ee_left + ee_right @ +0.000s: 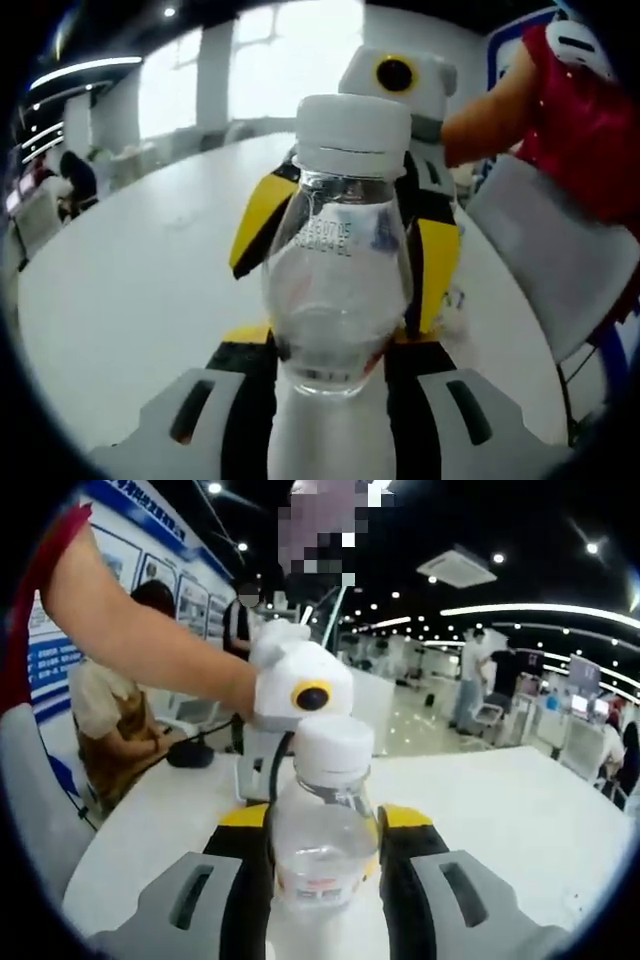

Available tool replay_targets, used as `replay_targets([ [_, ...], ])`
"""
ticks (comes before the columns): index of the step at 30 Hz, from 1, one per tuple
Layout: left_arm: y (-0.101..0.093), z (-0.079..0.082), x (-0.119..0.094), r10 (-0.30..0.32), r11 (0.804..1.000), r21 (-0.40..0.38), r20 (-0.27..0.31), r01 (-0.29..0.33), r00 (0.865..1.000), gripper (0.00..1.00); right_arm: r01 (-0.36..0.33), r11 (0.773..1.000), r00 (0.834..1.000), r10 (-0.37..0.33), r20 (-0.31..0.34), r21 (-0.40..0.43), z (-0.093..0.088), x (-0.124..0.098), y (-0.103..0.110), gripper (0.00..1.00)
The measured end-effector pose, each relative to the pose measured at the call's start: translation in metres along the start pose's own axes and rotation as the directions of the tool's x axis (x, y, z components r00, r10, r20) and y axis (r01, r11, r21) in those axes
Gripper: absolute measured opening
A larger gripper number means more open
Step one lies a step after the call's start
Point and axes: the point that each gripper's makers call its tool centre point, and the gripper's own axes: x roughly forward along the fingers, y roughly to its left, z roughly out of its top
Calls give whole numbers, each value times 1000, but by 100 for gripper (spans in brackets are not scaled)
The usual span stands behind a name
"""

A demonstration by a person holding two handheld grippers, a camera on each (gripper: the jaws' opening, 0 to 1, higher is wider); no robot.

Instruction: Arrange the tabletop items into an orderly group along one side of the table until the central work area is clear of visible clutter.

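Tongs first: both sets are clamped on one clear bottle. The left tongs (pixel 330 385) pinch its body low down between their black and yellow jaws, and the right tongs (pixel 325 865) do the same from the opposite side, so the two pairs face each other with the bottle between them. Looks like a handover to me, or just two grips to keep a tall, slippery thing steady.

Going big to small, the worktop (pixel 140 300) is a large white round-edged surface, and the stretch showing past the tongs is bare. Past its far edge in the right gripper view there's a long hall with ceiling lights, and people sitting and standing well away. A white chair back (pixel 560 270) sits just beside the worktop edge, with a bare arm (pixel 140 630) and red sleeve (pixel 585 110) of whoever's working the tongs.

Then the bottle (pixel 335 280) itself: clear plastic, white screw cap (pixel 353 130) on tight, printed date code below the neck, a red-edged label (pixel 318 888) low down, and only a little liquid in it as far as I can tell. It's upright and seems to be held up off the worktop, though its base is hidden by the jaws, so I can't say for sure. My guess is it's being carried off to the side group.
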Motion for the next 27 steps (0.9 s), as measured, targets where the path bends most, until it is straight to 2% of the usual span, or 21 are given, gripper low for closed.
replay_targets([
  [4,0,-6,2,-2,1000,-7,-28,2,1000,41,1,1000,1000,-1,-11,12,0,1,-1,42],
  [7,-3,-13,6,-12,1000,-10,-57,12,998,45,17,1000,1000,-17,-13,22,0,0,-5,46],
  [10,-2,-12,5,-4,1000,-21,-51,3,999,47,18,999,1000,-18,-7,28,2,-2,-6,48],
  [14,1,-9,3,11,999,-32,-34,-12,999,51,36,998,999,-36,1,55,4,-3,-9,60],
  [17,1,-10,2,19,999,-39,-47,-21,999,55,39,997,999,-39,-5,68,2,-7,-11,61],
  [21,4,-11,-4,49,997,-63,-51,-52,997,64,59,989,998,-61,13,133,4,-13,-18,77],
  [23,4,-10,-7,63,995,-75,-47,-67,997,69,56,988,998,-59,13,140,3,-16,-19,81],
  [27,3,-8,-9,91,991,-98,-46,-95,995,85,59,984,998,-60,1,168,0,-23,-18,95],
])
